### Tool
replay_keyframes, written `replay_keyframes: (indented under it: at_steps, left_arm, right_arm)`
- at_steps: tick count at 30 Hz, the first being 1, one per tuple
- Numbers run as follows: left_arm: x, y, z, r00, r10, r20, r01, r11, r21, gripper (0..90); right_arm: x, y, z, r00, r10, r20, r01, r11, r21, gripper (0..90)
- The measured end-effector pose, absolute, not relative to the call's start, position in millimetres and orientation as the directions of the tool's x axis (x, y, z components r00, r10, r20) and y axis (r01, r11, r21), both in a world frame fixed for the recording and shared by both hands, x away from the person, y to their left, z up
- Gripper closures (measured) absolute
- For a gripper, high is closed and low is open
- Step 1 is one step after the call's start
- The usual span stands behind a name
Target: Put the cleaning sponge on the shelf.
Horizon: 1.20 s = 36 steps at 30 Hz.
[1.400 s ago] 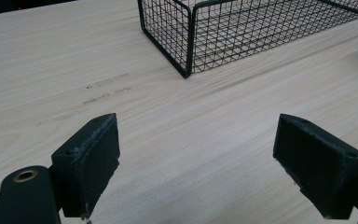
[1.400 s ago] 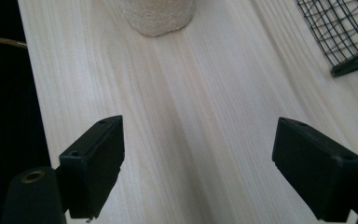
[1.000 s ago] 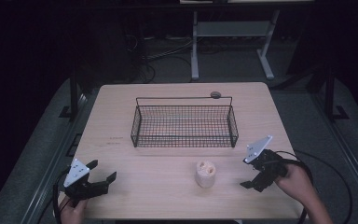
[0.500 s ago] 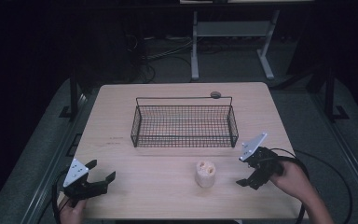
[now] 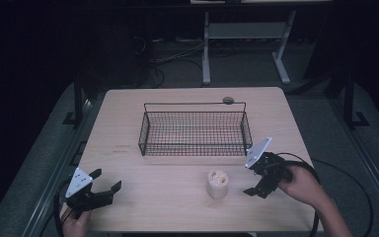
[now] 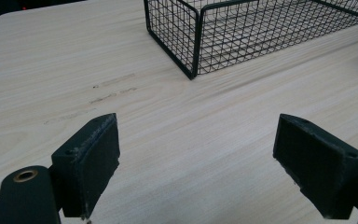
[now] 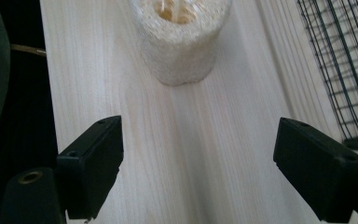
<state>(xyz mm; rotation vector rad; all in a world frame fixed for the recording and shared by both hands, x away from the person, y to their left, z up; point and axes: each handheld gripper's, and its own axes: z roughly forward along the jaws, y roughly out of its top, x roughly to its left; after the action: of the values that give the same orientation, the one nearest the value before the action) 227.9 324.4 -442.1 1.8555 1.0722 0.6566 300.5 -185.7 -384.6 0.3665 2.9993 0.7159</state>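
High view of a light wooden table (image 5: 187, 212) with two hand-held grippers at its near edge. The right gripper (image 5: 254, 190), held in the person's right hand (image 5: 301, 185) at the near right of the table, points leftward toward a loofah sponge section (image 5: 217, 183), a short pale cylinder with a fibrous surface and a hollowed top that stands upright on the bare wood, near the front edge and slightly right of centre. The jaws of this gripper are spread wide and hold nothing; they lie just right of the loofah and do not touch it. In the right gripper view, the loofah (image 7: 182, 37) stands ahead of the gap between the two black jaw pads (image 7: 93, 168), apart from both, with its top cut off by the frame. A black wire basket (image 5: 195, 129) sits at the middle of the table, beyond the loofah and well apart from it; its near right corner lies close to the grey plate of the right gripper. A small round dark object (image 5: 228, 100), too small to identify, rests on the table just behind the basket's far right rim. The left gripper (image 5: 106, 181) rests at the near left corner, held by the left hand (image 5: 74, 224), jaws likewise spread wide and empty, aimed toward the basket (image 6: 242, 32), whose near left corner appears in the left gripper view.
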Motion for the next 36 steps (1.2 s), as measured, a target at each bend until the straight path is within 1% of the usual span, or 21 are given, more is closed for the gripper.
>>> replay_keyframes:
  at_steps: [6,12,17,23,32,36]
  left_arm:
    - [227.7,324.9,-441.9,0.488,0.873,0.017,0.414,-0.249,0.876,13.7]
    - [227.2,325.8,-441.5,0.485,0.874,0.018,0.413,-0.247,0.876,13.7]
    - [227.3,326.9,-441.5,0.482,0.876,0.015,0.414,-0.243,0.877,13.7]
    - [227.3,326.7,-441.4,0.486,0.874,0.014,0.413,-0.244,0.877,13.7]
    - [227.0,327.2,-441.3,0.482,0.876,0.012,0.414,-0.240,0.878,13.7]
    - [227.2,327.8,-441.3,0.481,0.877,0.010,0.415,-0.238,0.878,13.7]
  right_arm:
    - [303.3,-174.0,-381.9,-0.978,0.206,0.022,0.195,0.876,0.441,15.0]
    - [306.2,-162.9,-381.0,-0.977,0.210,0.025,0.200,0.880,0.430,15.3]
    - [306.3,-157.1,-382.5,-0.982,0.185,0.040,0.185,0.890,0.417,15.3]
    - [307.1,-149.0,-382.1,-0.981,0.190,0.036,0.188,0.894,0.407,15.3]
    - [309.8,-136.1,-382.7,-0.986,0.160,0.040,0.163,0.906,0.391,15.3]
    - [311.4,-132.8,-381.8,-0.986,0.163,0.043,0.167,0.906,0.389,15.3]
